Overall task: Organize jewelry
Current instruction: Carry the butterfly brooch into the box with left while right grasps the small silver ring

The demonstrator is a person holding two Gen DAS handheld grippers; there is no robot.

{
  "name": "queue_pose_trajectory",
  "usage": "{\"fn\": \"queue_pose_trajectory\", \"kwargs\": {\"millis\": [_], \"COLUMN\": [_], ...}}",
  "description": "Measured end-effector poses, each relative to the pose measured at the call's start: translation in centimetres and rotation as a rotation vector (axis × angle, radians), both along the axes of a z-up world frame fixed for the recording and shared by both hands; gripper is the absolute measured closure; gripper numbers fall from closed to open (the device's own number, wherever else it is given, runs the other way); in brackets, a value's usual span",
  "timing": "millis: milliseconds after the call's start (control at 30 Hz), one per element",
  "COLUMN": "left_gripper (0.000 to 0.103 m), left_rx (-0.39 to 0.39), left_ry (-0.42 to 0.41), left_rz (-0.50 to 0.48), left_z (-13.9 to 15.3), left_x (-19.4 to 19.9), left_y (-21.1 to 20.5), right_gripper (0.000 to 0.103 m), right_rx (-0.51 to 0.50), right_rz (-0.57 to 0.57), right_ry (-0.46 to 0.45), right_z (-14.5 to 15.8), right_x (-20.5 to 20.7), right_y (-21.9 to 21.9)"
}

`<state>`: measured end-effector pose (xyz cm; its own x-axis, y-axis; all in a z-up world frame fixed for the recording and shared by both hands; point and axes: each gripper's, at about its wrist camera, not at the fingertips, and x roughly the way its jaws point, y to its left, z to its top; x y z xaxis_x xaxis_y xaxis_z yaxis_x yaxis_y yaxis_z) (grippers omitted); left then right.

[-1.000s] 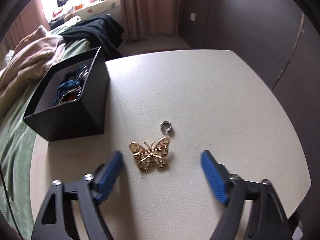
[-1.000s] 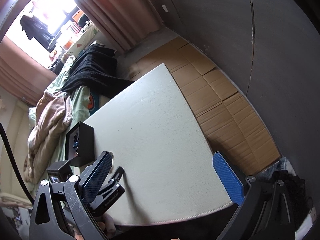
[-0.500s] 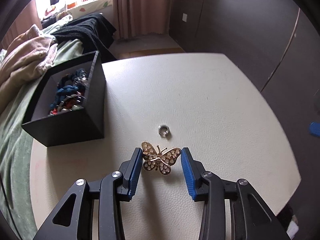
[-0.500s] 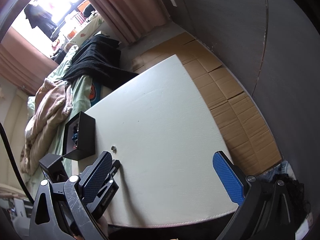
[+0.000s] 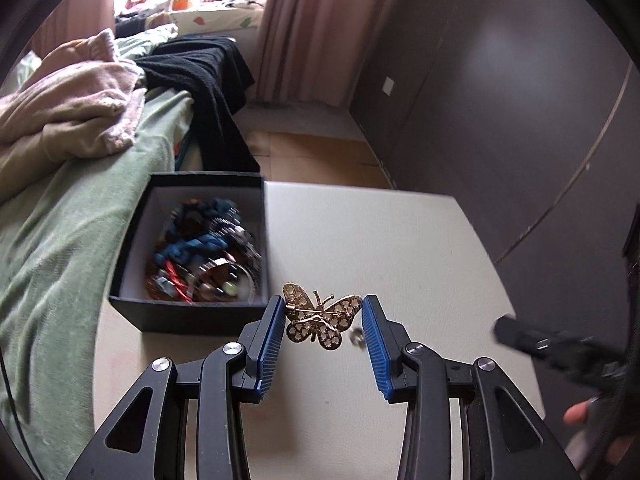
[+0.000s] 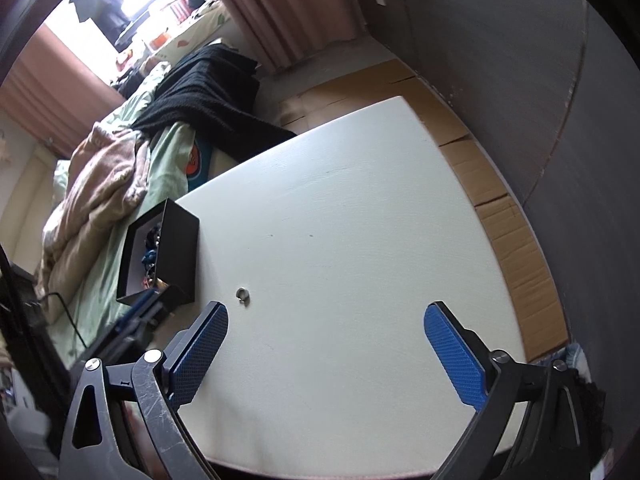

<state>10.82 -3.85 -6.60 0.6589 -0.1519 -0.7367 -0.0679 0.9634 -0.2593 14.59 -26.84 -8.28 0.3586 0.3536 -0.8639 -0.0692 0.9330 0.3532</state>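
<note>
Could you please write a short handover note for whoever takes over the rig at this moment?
Left gripper: shut on the butterfly brooch, lifted off the table beside the black box.
Right gripper: open, holds nothing, above the table.
Done: necklaces and bracelets already lie in the box.
Left: drop the brooch into the box, then collect the small ring from the table.

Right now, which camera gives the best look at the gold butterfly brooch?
The left wrist view: the butterfly brooch sits sharp and centered, clamped between the left gripper pads, lifted off the table. The right wrist view does not show the brooch clearly.
</note>
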Motion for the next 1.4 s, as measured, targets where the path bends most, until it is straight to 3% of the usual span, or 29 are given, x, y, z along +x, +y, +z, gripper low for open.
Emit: {"fn": "queue_pose_trajectory", "kwargs": {"millis": [100,300,433,500,767,900,1033,1233,1300,1400], "left_gripper": [0.062,0.062,0.062,0.062,0.062,0.062,0.062,0.059,0.046,0.038], "left_rx": [-0.022,-0.075,-0.105,-0.113,-0.145,-0.152,-0.191,-0.231,-0.243,-0.248], "left_ry": [-0.021,-0.019,-0.02,-0.018,0.0,0.001,0.004,0.036,0.049,0.036], "left_rz": [0.027,0.069,0.102,0.117,0.162,0.171,0.159,0.144,0.155,0.182], "left_z": [0.8,1.1,1.1,1.1,0.7,0.7,0.7,0.5,0.4,0.6], "left_x": [0.0,0.7,1.0,1.3,1.9,1.9,1.9,2.4,2.4,2.1], "left_y": [1.6,4.6,6.6,7.4,10.2,10.9,11.2,11.5,11.8,12.3], "right_gripper": [0.031,0.055,0.061,0.073,0.082,0.089,0.09,0.09,0.09,0.09], "right_rx": [0.018,0.025,0.003,-0.006,-0.062,-0.158,-0.215,-0.134,-0.085,-0.027], "right_rz": [0.023,0.078,0.14,0.166,0.203,0.214,0.232,0.194,0.185,0.174], "right_ry": [0.016,0.062,0.073,0.083,0.12,0.095,0.066,0.036,0.003,-0.032], "right_z": [-0.6,-2.3,-3.1,-3.6,-5.6,-5.4,-5.2,-3.9,-2.8,-1.5], "right_x": [0.6,1.7,2.0,2.2,3.2,3.0,2.7,2.9,3.0,2.9], "right_y": [1.2,4.0,6.8,8.1,11.2,12.2,12.8,11.7,11.1,10.6]}}
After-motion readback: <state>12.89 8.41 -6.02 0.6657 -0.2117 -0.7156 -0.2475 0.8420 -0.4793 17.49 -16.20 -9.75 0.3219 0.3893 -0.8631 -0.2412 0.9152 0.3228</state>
